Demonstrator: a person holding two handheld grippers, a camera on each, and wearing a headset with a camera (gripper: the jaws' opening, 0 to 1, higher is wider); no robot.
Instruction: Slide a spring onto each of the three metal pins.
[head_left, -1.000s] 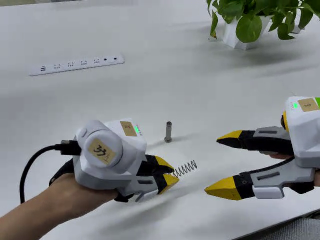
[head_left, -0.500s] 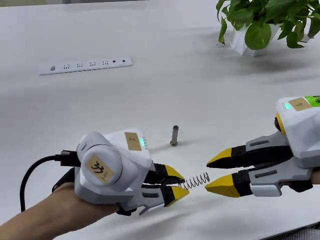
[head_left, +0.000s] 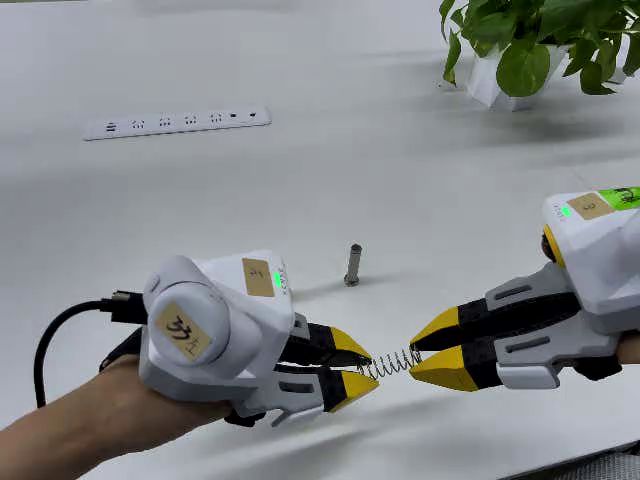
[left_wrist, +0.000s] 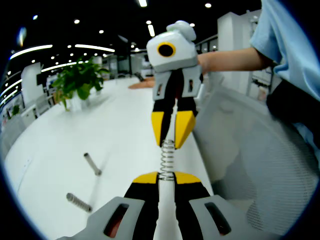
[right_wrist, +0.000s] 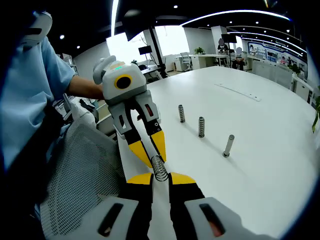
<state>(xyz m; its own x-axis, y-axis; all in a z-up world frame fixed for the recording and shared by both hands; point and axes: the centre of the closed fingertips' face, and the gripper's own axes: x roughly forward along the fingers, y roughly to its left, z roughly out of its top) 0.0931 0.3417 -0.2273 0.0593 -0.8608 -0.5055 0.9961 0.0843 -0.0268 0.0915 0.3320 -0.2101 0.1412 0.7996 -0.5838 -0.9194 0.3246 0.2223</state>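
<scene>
Both claws are pinched shut on the same spring (head_left: 390, 362): left gripper (head_left: 352, 366) has 1 end, right gripper (head_left: 425, 350) has the other, so it hangs between them just over the table (head_left: 300, 180). 1 bare pin (head_left: 353, 265) stands upright just behind. The right gripper view has 2 sprung pins (right_wrist: 201, 126) beyond it.

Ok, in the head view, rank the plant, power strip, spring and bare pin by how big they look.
Largest to smallest:
plant, though cropped by the frame
power strip
spring and pin: about alike; the spring is nearer, its ends inside the jaws, so unranked
</scene>
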